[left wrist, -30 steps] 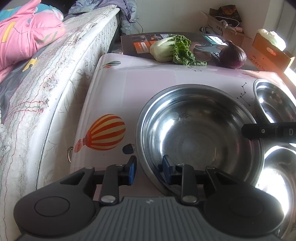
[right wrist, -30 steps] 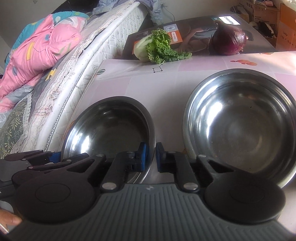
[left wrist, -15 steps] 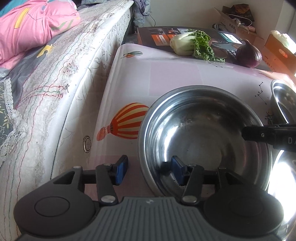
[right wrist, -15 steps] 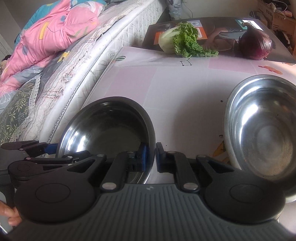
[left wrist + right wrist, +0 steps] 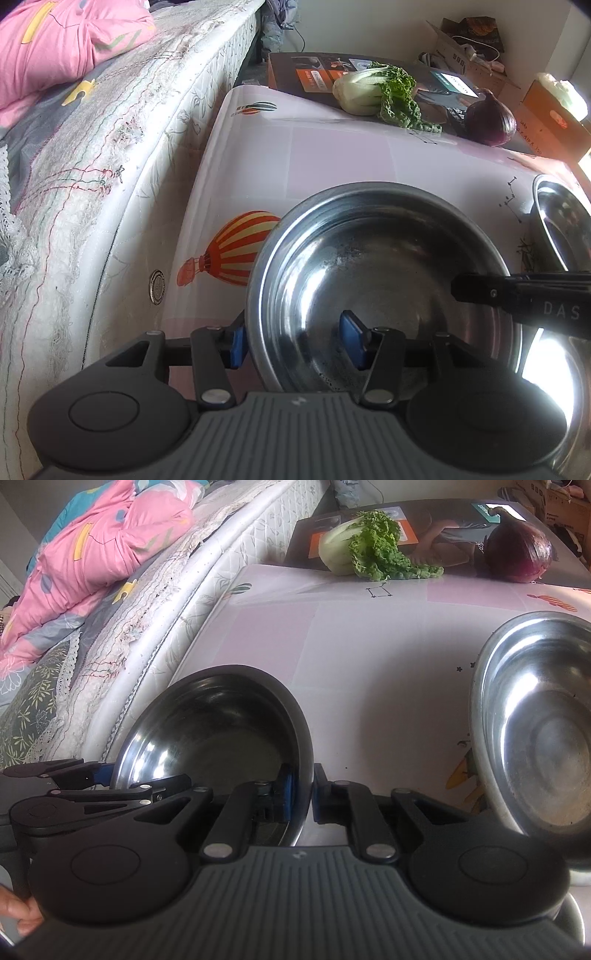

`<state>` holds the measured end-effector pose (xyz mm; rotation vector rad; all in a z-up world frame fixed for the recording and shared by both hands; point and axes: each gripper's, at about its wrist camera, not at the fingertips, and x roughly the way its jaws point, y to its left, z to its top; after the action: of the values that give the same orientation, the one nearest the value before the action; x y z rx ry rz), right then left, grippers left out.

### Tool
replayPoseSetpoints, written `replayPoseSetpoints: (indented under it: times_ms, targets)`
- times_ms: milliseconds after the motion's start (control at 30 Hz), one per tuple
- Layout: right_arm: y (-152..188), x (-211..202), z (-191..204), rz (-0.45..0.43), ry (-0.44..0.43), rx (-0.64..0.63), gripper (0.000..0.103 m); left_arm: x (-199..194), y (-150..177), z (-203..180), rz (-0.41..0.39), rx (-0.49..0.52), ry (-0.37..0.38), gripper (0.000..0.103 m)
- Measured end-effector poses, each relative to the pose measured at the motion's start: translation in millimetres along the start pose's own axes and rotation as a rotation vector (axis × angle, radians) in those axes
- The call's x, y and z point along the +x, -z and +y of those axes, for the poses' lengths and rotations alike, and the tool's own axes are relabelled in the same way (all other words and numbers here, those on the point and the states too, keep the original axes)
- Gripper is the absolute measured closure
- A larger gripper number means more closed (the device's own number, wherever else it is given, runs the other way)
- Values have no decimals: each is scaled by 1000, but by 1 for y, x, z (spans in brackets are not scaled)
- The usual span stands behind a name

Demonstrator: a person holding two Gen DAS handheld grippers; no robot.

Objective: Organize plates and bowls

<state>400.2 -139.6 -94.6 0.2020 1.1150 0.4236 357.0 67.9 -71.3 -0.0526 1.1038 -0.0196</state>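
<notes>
Steel rim is the governing feature: the near bowl [image 5: 218, 738] sits directly ahead of both my tools, and its wall passes between each pair of pads. My right gripper [image 5: 300, 794] is clamped tight on the bowl's right-hand rim, one blue pad inside the wall and the other outside, gap narrow. My left gripper [image 5: 295, 341] stands wide, straddling the rim on the opposite side; its pads [image 5: 352, 338] appear clear of the metal, one outside the wall and one over the basin. Being round, the bowl offers no long axis, so the rim line across each gap is what counts. A second bowl [image 5: 535, 734] lies to the right on the pink tablecloth [image 5: 369, 646], apart from the first. Farther off rest the greens [image 5: 365, 550] and red onion [image 5: 519, 552]. Judgement: closing the left jaws would complete a two-sided hold.
</notes>
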Motion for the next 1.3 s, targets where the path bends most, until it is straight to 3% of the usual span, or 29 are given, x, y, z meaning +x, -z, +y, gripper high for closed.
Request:
replayPoseSetpoints:
  times_ms: [400, 1300]
  targets:
    - [-2, -3, -2, -7, -17, 30, 94, -5, 1, 13, 12, -65, 57, 62]
    - [-8, -32, -3, -53, -21, 27, 94, -26, 3, 5, -12, -75, 68, 63]
